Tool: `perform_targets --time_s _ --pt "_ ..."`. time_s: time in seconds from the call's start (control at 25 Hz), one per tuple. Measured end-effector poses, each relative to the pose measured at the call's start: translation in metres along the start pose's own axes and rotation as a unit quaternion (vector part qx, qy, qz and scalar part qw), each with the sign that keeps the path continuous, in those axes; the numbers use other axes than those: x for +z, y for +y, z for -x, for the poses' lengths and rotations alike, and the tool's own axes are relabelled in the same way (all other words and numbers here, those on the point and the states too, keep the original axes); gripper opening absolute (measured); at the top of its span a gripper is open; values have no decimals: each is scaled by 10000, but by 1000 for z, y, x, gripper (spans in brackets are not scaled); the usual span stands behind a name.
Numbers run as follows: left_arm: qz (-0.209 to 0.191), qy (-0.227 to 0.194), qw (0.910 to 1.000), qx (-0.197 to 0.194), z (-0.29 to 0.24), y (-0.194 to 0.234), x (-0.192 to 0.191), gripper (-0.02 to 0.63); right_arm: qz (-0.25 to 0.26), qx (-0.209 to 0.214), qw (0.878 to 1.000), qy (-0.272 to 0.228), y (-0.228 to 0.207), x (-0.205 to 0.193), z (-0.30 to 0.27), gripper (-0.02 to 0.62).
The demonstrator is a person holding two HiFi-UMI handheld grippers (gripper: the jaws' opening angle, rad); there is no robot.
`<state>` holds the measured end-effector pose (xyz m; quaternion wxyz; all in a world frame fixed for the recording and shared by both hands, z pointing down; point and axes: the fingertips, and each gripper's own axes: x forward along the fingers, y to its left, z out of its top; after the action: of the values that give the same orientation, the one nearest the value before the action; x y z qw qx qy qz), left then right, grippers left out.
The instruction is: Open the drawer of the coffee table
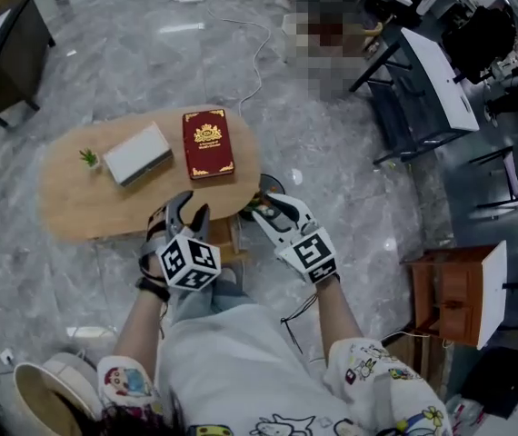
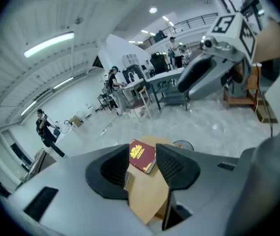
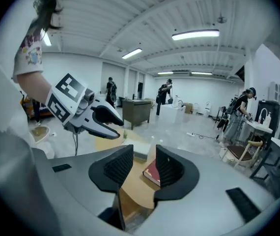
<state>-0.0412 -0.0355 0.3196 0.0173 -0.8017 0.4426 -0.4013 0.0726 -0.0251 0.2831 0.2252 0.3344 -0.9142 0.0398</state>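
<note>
At the lower left of the head view a round, white-rimmed tub (image 1: pixel 36 402) sits on the marble floor (image 1: pixel 23 271). Above it the oval wooden counter (image 1: pixel 68 203) fills the centre left. On it, from left to right, are a tiny plant (image 1: pixel 88 157), a grey box (image 1: pixel 137 153) and a red book (image 1: pixel 208 143) with gold print.

Just below the counter's near edge, at the centre of the frame, my left tongs (image 1: pixel 191 209) hang in the air, spread, with nothing pinched. Through their gap in the left gripper view I see only the book and the counter, well beyond the tips.

Between my two tongs a wooden piece sticks out from under the counter's edge. This is the drawer (image 1: pixel 229 236), mostly hidden by the tongs, so I cannot tell how far out it is. Just right of it my right tongs (image 1: pixel 268 205) are also spread and empty, tips toward the counter.

At the far right stands a brown wooden cabinet (image 1: pixel 450 298), and toward the upper right a white desk (image 1: pixel 436 75).
</note>
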Motion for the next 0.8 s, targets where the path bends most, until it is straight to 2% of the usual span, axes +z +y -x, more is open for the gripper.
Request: perform_targets --time_s 0.16,0.36,0.52,0.68,0.8 --pt "835 -539 9950 -80 33 13 31 160 -573 -196 9962 -631 -6 39 24 126" --pt "1714 -1112 9789 -81 72 28 53 159 -947 -70 9896 -1078 -1 77 37 126" --pt "2213 -1394 9652 35 94 41 57 158 -1128 20 9828 -1465 4 101 45 118" --pt "2592 -1563 9530 130 111 48 59 147 -1046 -180 9818 -1572 6 109 55 65" --pt "2830 -1624 9450 203 122 50 53 116 -1171 -267 9781 -1702 8 110 64 24"
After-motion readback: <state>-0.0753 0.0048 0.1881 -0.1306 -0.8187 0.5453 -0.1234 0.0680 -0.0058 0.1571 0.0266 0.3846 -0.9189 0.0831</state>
